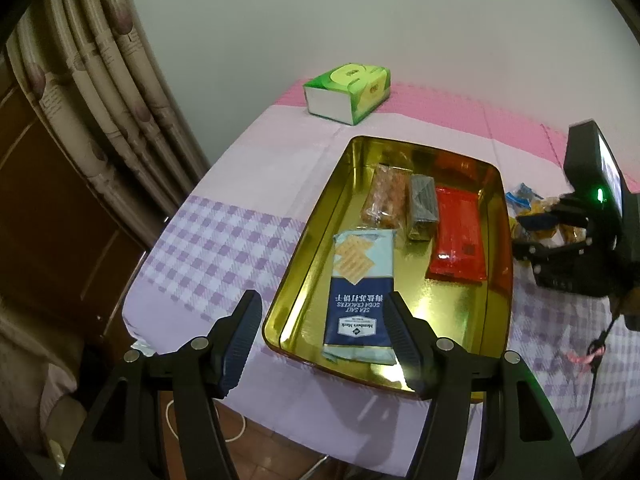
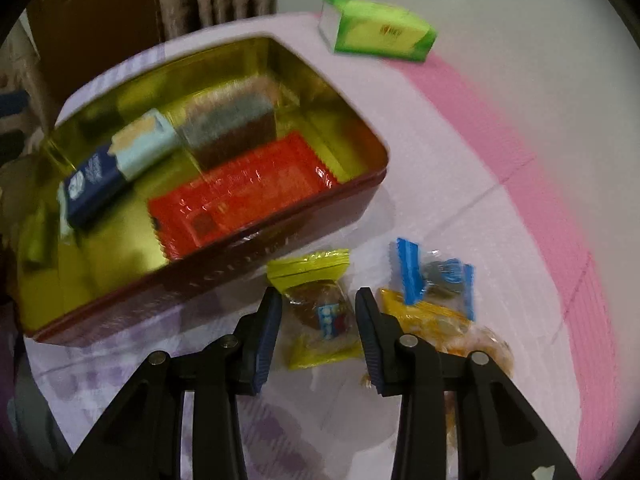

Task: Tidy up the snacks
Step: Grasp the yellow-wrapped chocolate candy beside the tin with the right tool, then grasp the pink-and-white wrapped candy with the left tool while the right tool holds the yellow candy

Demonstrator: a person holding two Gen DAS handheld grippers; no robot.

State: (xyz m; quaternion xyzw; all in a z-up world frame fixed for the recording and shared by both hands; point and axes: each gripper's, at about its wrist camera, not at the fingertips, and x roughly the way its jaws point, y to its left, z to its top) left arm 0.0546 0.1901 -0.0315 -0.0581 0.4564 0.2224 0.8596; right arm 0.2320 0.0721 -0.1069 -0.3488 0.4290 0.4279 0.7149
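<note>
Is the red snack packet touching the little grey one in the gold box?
Apart. The left wrist view shows a strip of gold floor between the red packet and the grey packet inside the gold box.

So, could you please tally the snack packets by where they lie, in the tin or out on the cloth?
In the gold tin: 4 (cracker pack, orange-brown snack, grey bar, red packet)
On the cloth: 3 (yellow packet, blue packet, orange packet)
Total: 7
</note>
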